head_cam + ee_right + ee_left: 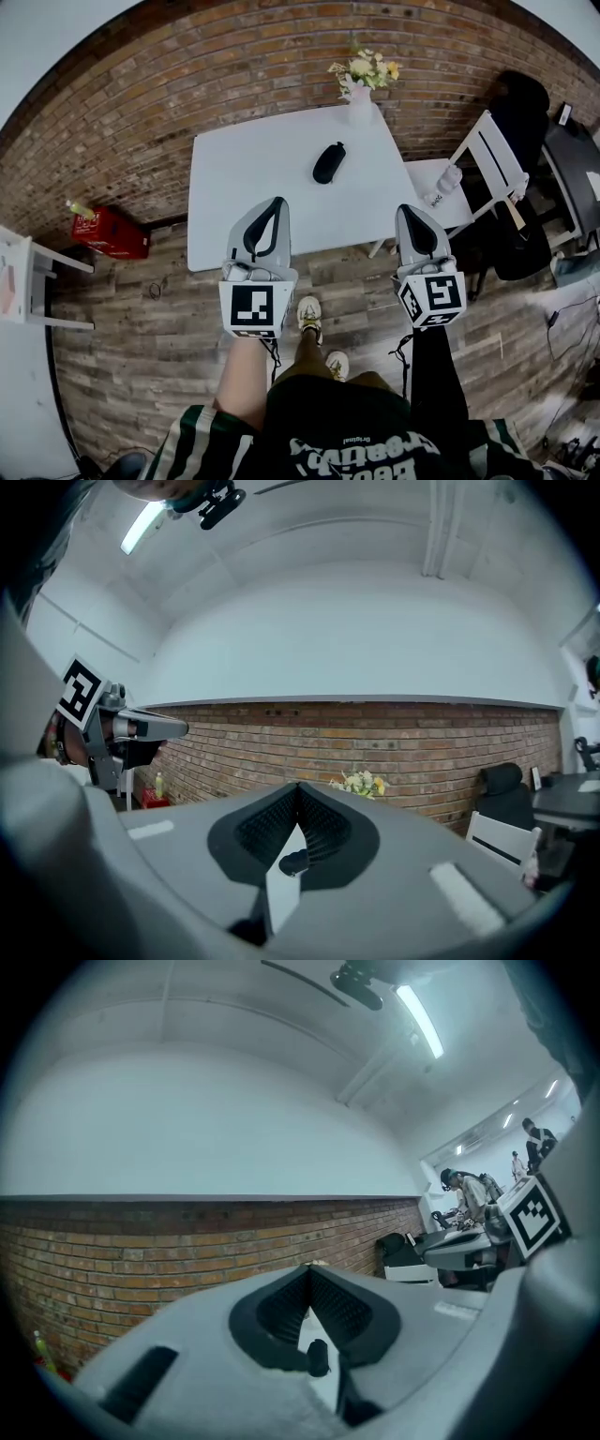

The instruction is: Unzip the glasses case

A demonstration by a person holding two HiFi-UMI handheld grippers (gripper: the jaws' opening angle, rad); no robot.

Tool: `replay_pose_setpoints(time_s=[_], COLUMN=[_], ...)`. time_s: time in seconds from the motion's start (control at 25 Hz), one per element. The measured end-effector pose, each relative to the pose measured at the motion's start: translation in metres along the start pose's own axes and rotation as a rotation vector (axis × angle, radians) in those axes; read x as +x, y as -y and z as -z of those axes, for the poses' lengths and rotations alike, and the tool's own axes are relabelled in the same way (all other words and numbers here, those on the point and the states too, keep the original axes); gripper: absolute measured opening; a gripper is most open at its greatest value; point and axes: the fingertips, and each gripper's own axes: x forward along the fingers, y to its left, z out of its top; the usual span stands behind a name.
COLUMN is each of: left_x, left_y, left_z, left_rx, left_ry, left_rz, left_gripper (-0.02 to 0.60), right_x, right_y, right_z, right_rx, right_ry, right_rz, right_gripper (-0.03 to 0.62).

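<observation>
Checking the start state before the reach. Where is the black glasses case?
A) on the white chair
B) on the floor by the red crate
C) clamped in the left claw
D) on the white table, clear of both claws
D: the glasses case lies on the white table, while the left claw and the right claw are shut and empty at the table's near edge.

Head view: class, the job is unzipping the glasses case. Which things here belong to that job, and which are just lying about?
Belong to the job:
- glasses case
- white table it lies on
- left gripper, shut, empty
- right gripper, shut, empty

Just lying about:
- vase of flowers
- red box
- white chair
</observation>
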Motion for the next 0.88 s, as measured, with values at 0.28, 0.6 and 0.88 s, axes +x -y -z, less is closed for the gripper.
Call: replay_pose_setpoints(time_s=[0.28, 0.6, 0.88], left_x=[0.072, 0.154, 0.203], left_y=[-0.035, -0.07, -0.087], left_z=[0.016, 0.024, 0.032], left_rx=[-0.016, -0.025, -0.02], left_ry=[0.002, 0.011, 0.028], left_rz=[0.042, 0.111, 0.171], left_gripper=[0.008, 0.008, 0.008], right_x=[0.075, 0.151, 0.196], right_y=[0.019, 0.041, 0.051], right_z=[0.003, 0.001, 0.005], right_rx=[-0.003, -0.008, -0.005], right_ry=[-0.009, -0.031, -0.042], right_rz=[0.025, 0.062, 0.091], right_gripper=[0.014, 0.014, 0.014])
